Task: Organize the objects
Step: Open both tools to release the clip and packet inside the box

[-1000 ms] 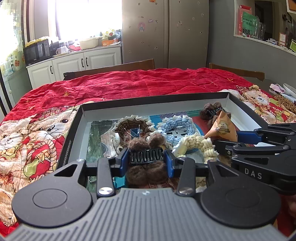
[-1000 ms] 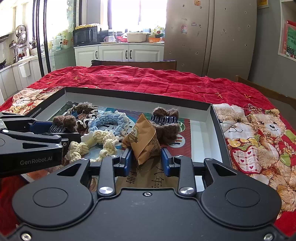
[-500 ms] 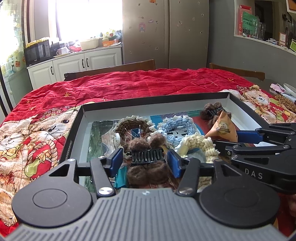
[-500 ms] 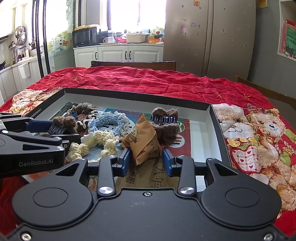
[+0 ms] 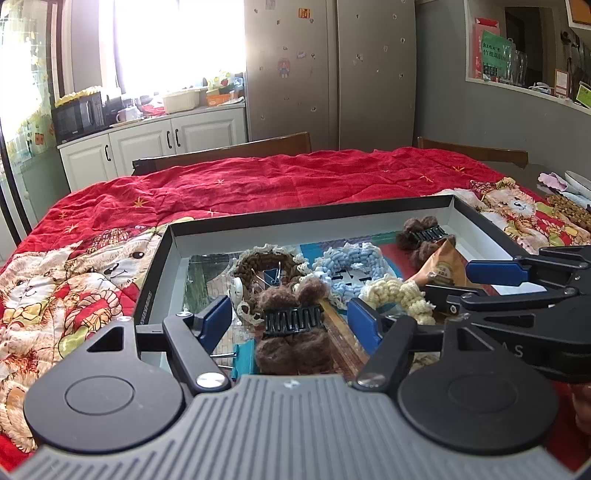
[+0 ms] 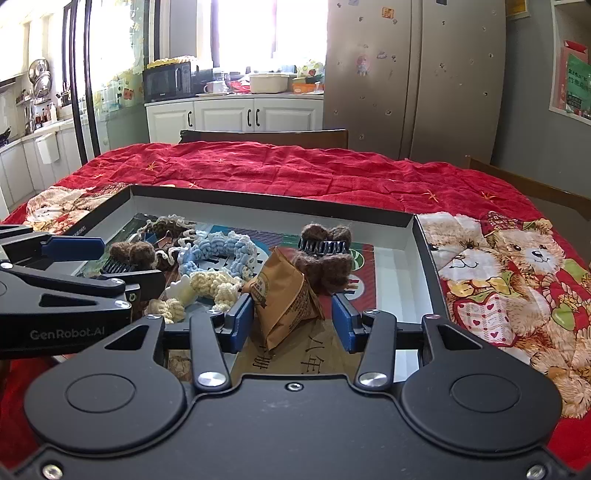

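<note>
Left gripper (image 5: 290, 321) jaws opening, pads clear of fuzzy brown black-toothed hair claw (image 5: 291, 325) lying between them, teeth crosswise, in black shallow tray (image 5: 314, 214). Right gripper (image 6: 291, 317) opening around brown paper pyramid packet (image 6: 286, 295), pads apart from it.

Daylit, bright overall. Strong backlight from window (image 5: 177, 44) above counter; panes blown out to white, detail lost, same glare in right view (image 6: 269, 33). Soft haze spilling onto fridge (image 5: 332, 66) door beside it. Red quilt (image 5: 258, 181) evenly lit, colours saturated, folds lightly shaded. Box (image 5: 314, 216) interior clear, faint shadow under near wall. Sheen on black gripper bodies at bottom of both views. Heavy fisheye bending at edges: cabinets (image 5: 147, 147) and door frame (image 6: 83, 92) curved, corners stretched. Centre sharp; far shelves (image 5: 517, 66) slightly soft. No motion blur.
</note>
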The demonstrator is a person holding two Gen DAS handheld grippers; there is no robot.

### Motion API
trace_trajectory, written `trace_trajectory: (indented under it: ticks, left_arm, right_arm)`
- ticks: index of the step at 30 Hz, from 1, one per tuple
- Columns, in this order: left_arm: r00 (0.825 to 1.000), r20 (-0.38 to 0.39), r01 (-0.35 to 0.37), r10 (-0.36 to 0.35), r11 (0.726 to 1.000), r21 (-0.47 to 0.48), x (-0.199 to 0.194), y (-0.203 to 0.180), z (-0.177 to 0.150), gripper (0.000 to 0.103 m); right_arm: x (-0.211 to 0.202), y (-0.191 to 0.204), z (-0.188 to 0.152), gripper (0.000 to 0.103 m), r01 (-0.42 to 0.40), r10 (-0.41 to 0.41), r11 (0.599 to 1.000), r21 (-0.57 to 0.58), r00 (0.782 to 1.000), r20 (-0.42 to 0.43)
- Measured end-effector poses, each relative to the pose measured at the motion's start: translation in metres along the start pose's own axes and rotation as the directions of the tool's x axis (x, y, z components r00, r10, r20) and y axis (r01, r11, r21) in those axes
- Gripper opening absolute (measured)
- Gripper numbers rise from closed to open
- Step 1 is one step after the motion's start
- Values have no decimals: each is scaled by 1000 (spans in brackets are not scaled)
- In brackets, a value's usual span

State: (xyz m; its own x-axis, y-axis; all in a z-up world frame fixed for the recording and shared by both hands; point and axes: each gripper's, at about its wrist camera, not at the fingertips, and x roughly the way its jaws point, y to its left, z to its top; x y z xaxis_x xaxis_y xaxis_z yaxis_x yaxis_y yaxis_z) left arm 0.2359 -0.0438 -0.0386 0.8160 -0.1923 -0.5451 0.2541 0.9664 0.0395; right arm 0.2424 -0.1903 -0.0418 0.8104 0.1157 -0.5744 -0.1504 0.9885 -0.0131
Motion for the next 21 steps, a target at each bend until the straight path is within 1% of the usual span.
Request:
trace_trajectory:
  ticks: [8,12,21]
  left_arm:
    - [999,37,-7,7,1000,-16,-13,2,6,86]
    - [999,49,-2,4,999,-34,-20,5,8,87]
    - [996,86,4,0,999,-42,-41,5,16,88]
  right_arm:
    - [-12,-4,5,46,-6,6,1000,19,1000,30]
    - [-22,-5,9,49,-12,10,999,30,998,55]
    - [-40,-6,16,50,-13,11,999,33,997,78]
